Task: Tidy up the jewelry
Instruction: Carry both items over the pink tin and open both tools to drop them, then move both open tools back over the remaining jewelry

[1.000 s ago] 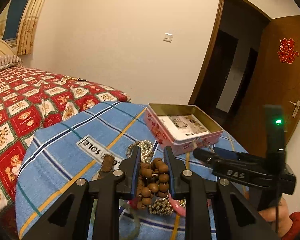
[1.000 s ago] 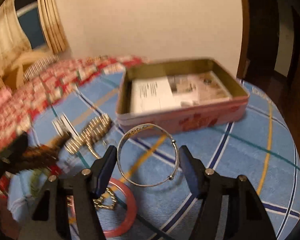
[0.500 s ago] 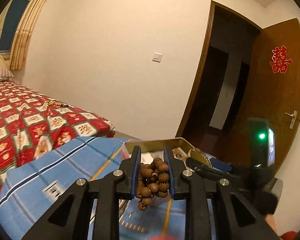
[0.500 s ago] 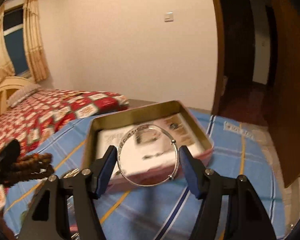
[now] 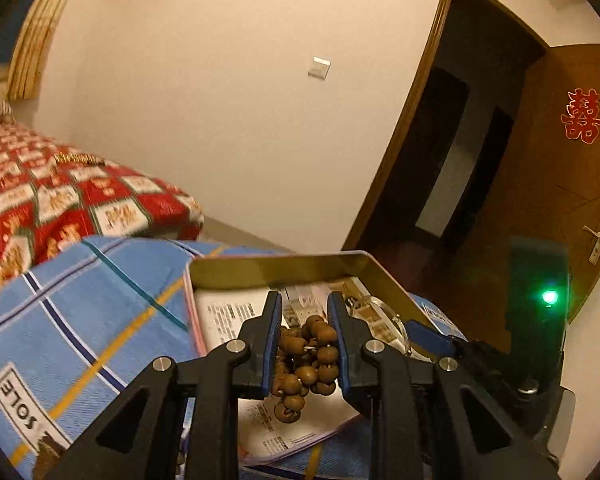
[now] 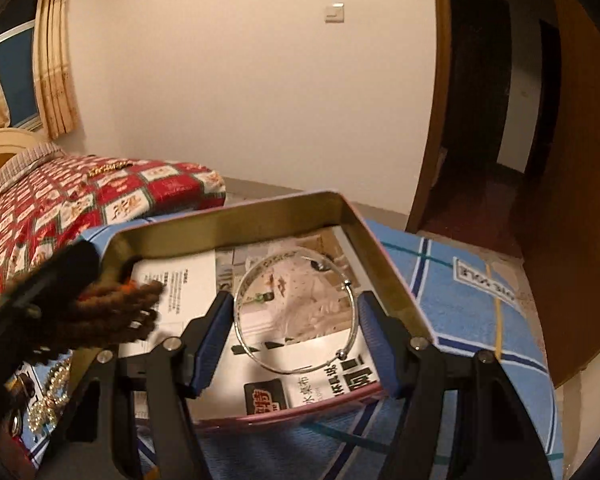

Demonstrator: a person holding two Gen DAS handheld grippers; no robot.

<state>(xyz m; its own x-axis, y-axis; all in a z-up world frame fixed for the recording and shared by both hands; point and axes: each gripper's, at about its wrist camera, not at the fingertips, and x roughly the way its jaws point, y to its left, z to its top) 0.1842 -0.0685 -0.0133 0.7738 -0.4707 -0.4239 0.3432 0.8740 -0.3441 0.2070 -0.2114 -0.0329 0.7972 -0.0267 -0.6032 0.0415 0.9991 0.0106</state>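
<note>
Over the tin (image 6: 380, 256), the left gripper (image 5: 305, 340) clamps a limp, bunched bead string (image 5: 306, 356), while the right gripper (image 6: 296, 332) pinches a stiff, slippery bangle (image 6: 296, 312) across its rim.

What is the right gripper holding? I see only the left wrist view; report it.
Observer: The right gripper is shut on a silver bangle, one pad on each side.
Operator: Say where the bangle hangs.
Observer: Over the right half of the open tin, above the paper that lines it.
Operator: Check the cloth for leftovers.
Observer: A pearl-and-gold pile lies on the cloth, left of the tin's near corner.
</note>
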